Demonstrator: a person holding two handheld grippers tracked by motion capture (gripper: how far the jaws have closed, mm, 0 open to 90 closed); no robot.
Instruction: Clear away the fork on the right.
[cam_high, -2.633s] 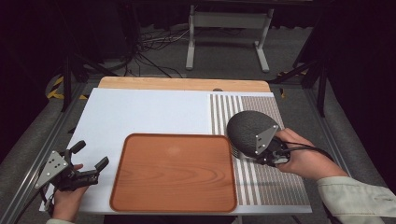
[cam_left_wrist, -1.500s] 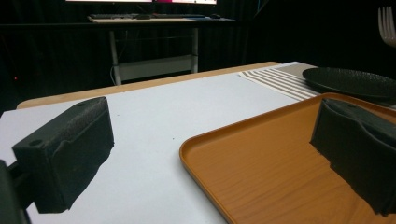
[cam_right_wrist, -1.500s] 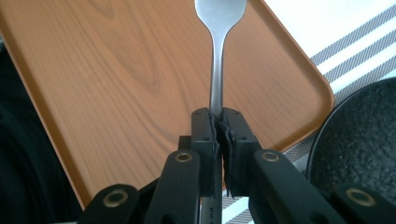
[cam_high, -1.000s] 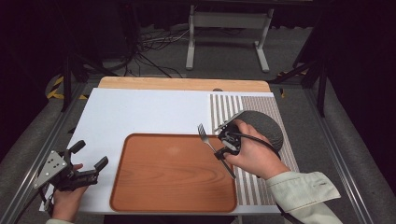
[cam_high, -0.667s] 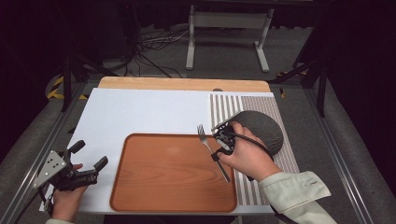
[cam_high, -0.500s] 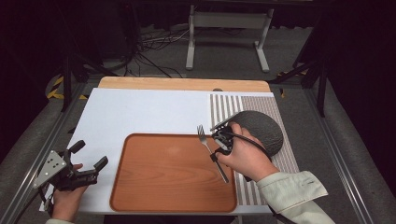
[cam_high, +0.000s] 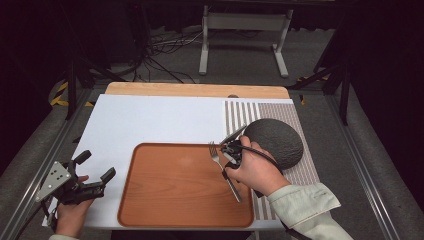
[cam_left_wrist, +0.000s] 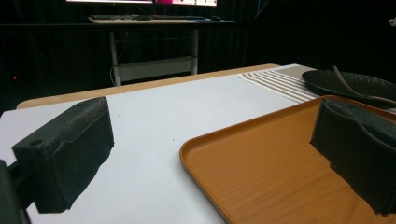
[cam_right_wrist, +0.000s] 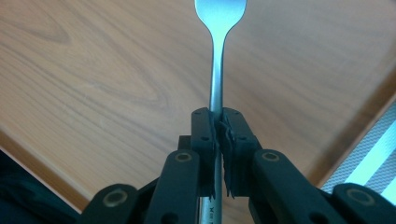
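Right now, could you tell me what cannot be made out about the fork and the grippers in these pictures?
- Fork tines: cut off by the top edge, right gripper view.
- Fork handle end: hidden by the right gripper's jaws there.
- Whether the fork touches the tray: unclear from the high view.
- Plate: cut off at the right edge, left gripper view.

fork (cam_high: 223, 169) | silver metal | held above tray's right part (cam_high: 165, 200) | tines pointing away from person

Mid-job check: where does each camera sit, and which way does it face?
High view: above the person's side, looking forward and down at the table; both hands and a sleeve show.
Left gripper view: on the left gripper, looking low across the tray between open jaws.
Right gripper view: on the right gripper, looking down at the clamped fork.
All three views show the tray.
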